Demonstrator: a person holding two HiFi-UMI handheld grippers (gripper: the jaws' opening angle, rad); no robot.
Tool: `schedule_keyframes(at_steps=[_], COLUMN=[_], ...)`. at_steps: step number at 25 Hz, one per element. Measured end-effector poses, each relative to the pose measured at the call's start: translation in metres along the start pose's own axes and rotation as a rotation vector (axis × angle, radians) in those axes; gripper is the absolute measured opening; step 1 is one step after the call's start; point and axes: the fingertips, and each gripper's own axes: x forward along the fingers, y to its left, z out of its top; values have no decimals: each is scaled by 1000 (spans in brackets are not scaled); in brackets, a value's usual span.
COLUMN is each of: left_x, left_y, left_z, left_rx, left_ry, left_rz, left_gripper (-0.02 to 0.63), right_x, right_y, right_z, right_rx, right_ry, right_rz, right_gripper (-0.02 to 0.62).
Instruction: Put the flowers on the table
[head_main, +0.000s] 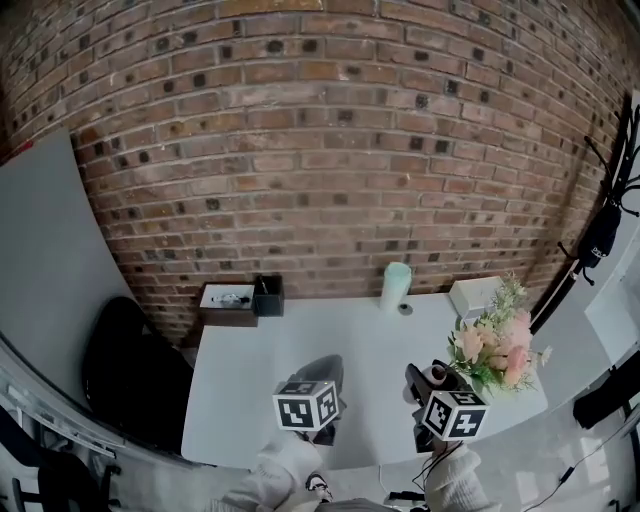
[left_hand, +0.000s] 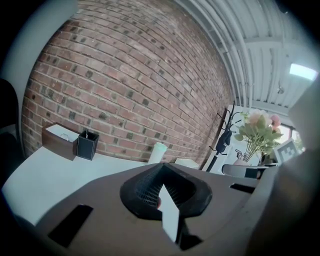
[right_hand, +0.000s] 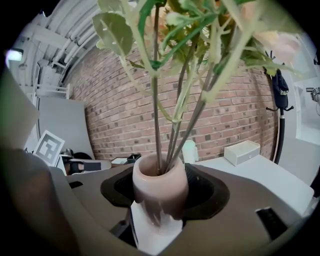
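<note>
We find the right gripper (right_hand: 160, 215) clamped on the pale pink ceramic vase (right_hand: 160, 187) of pink and cream flowers (head_main: 497, 345), upright over the white table's (head_main: 260, 390) right near corner, evidently for level set-down, while the left gripper (left_hand: 169, 210) hangs pressed together, empty, over the table's near edge.

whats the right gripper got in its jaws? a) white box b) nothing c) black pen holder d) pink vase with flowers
d: in the right gripper view, the right gripper has its jaws closed on the pink vase, with the flower stems rising out of its mouth.
</note>
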Motion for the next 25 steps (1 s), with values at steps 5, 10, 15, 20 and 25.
schedule_keyframes(at_steps=[5, 10, 15, 20, 25], left_x=[29, 56, 75, 91, 99], left_y=[23, 34, 48, 58, 65], left_z=[18, 20, 11, 4, 12], left_rx=[-10, -7, -34, -45, -38], left_ry=[10, 36, 74, 85, 84], left_rz=[-11, -43, -36, -12, 26], left_gripper=[8, 8, 8, 8, 8], right_x=[35, 51, 62, 86, 113], right_y=[0, -11, -23, -33, -28], right_z=[15, 16, 2, -2, 14], right_rx=[0, 11, 24, 27, 8], right_ry=[-3, 9, 53, 88, 83], right_rz=[-9, -53, -78, -61, -2], right_gripper=[252, 252, 253, 252, 252])
